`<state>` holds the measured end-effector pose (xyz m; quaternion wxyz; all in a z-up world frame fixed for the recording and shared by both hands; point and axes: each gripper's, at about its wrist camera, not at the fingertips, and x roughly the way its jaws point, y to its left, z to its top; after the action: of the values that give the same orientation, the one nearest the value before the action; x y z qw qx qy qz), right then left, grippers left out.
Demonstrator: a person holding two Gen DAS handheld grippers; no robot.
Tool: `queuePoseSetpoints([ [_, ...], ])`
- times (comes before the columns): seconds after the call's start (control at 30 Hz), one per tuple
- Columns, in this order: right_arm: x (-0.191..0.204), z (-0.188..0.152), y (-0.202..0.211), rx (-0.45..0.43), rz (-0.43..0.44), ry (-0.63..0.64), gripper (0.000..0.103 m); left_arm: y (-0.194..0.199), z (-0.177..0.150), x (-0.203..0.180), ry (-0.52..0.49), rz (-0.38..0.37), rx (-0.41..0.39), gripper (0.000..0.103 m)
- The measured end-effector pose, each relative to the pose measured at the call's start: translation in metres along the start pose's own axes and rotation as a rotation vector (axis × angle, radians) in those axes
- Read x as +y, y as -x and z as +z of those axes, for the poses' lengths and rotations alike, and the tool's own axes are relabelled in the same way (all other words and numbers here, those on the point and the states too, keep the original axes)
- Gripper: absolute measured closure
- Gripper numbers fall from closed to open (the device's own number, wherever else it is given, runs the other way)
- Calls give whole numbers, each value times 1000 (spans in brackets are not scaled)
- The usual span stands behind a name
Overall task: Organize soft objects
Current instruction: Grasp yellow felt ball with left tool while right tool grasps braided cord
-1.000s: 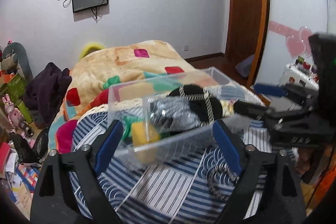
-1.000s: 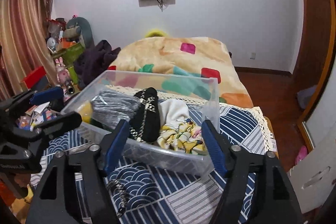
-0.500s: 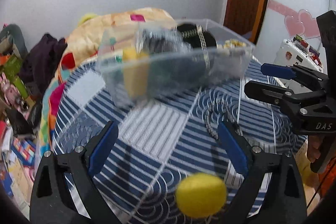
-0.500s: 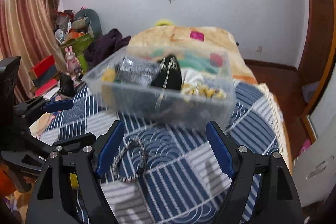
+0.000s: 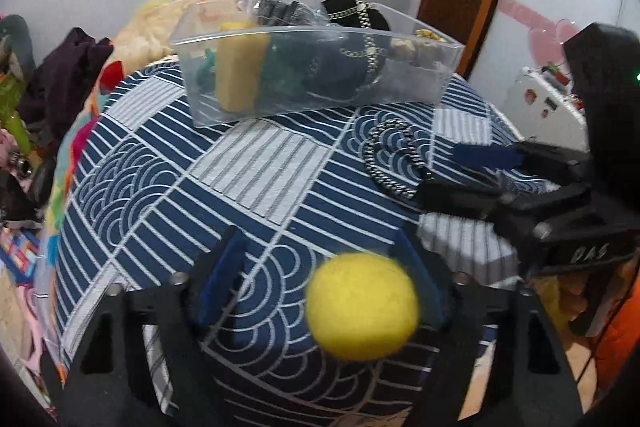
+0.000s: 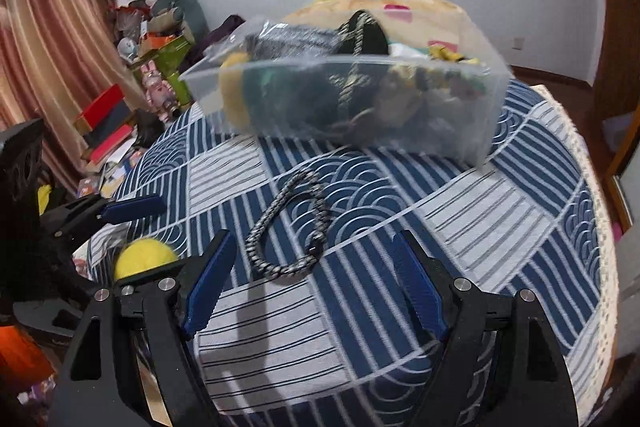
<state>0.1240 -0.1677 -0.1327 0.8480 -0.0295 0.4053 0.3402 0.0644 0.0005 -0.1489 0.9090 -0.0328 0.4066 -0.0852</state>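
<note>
Pulled back and tipped down since the earlier frames, both grippers: clear bin (image 5: 316,75) now far across the patterned cloth (image 5: 260,163), yellow ball (image 5: 362,307) larger and nearer. Left gripper (image 5: 320,279) spread wide, ball lying between the blue pads, close against the right-hand one; contact not confirmed. Right gripper (image 6: 316,283) likewise spread, empty, poised just short of braided cord loop (image 6: 290,223). Bin already loaded with sponge (image 5: 238,67), dark items and chain.

Recommended for the grasp: centre ball between pads before closing, since off-centre squeeze likely to squirt it sideways. Close gently; soft body expected to compress. Lift straight up, clear of cloth. Keep right gripper away from left's path toward bin.
</note>
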Motion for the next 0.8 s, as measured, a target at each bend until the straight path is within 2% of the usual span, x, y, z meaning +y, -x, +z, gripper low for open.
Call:
queuePoseSetpoints([
  [0.03, 2, -1, -2, 8, 13, 2, 26, 0, 0, -2, -8, -3, -2, 39],
  [0.1, 4, -1, -8, 21, 35, 1, 30, 2, -1, -7, -18, -34, -6, 54],
  [0.13, 4, -2, -9, 24, 40, 0, 31, 3, -1, -9, -25, -50, -5, 58],
  [0.17, 5, -3, -10, 26, 32, 6, 37, 4, -1, -12, -33, -57, -5, 63],
  [0.23, 7, -4, -12, 26, 7, 29, 47, 6, -1, -15, -48, -39, -15, 64],
  [0.27, 7, -5, -11, 26, 3, 34, 50, 6, -1, -14, -49, -39, -16, 64],
  [0.33, 7, -5, -10, 25, 13, 35, 64, 6, -1, -12, -36, -46, -15, 64],
  [0.5, 8, -6, -10, 16, -24, 64, 80, 9, 3, -5, -24, -14, -27, 65],
  [0.6, 8, -4, -8, 9, -15, 62, 84, 12, 9, 1, -13, 0, -39, 65],
  [0.8, 7, 2, 1, -31, -19, 65, 85, 17, 24, 9, 2, 19, -80, 65],
])
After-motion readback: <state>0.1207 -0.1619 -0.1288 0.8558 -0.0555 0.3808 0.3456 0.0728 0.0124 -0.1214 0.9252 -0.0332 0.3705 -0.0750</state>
